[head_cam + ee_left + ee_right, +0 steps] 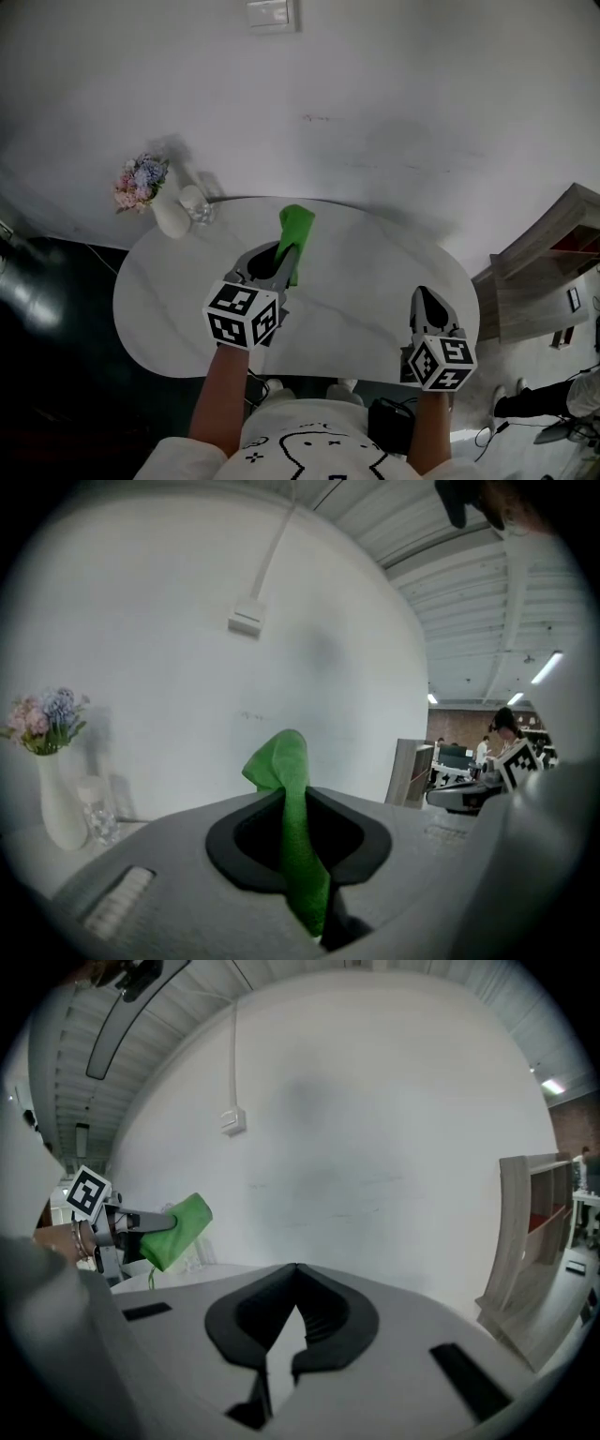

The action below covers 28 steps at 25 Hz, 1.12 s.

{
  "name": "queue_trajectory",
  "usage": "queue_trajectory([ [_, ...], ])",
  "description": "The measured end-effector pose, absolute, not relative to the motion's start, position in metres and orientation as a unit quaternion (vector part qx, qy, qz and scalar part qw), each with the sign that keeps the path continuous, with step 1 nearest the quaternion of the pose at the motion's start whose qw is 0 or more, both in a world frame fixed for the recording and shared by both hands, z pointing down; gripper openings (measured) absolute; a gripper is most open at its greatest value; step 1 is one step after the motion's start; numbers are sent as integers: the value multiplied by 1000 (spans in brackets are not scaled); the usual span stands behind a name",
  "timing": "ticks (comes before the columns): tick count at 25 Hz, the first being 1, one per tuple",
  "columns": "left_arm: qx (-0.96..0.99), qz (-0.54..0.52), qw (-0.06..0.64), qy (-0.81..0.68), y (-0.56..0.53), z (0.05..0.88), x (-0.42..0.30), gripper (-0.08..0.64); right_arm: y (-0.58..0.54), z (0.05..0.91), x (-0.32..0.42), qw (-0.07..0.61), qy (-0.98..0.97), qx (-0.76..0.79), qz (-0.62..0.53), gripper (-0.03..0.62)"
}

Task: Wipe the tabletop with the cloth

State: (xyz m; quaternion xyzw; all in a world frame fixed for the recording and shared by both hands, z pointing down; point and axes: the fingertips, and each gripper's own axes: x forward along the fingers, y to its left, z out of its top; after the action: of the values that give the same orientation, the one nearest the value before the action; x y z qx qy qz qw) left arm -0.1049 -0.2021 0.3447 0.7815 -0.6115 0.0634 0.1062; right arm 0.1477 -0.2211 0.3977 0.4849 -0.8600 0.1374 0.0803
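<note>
Left hand-held gripper holds the green cloth above the counter

The left hand-held gripper [279, 258] is clamped on a green cloth [296, 232], which stands up folded between its jaws, raised over the middle of the white oval counter [375, 281]. The right hand-held gripper [427, 302] is empty with its jaw tips together, near the counter's right end. A white vase of flowers [167, 211] and a glass [195, 204] stand at the far left edge.

The green cloth [294, 239], bunched into a narrow upright fold, is pinched between the jaws of the left gripper [298, 799]. It is held over the 12 o'clock part of the white, oval, faintly veined tabletop [375, 291].
</note>
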Motion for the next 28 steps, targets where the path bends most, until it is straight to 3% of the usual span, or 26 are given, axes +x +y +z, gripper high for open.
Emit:
queue_trajectory([
  [4,778,71,83,-619,-177,337,-132,54,-204,392,124,79,-861,485,134,-6],
  [28,677,71,104,-725,-65,371,-358,54,-137,389,-40,101,-886,445,89,-6],
])
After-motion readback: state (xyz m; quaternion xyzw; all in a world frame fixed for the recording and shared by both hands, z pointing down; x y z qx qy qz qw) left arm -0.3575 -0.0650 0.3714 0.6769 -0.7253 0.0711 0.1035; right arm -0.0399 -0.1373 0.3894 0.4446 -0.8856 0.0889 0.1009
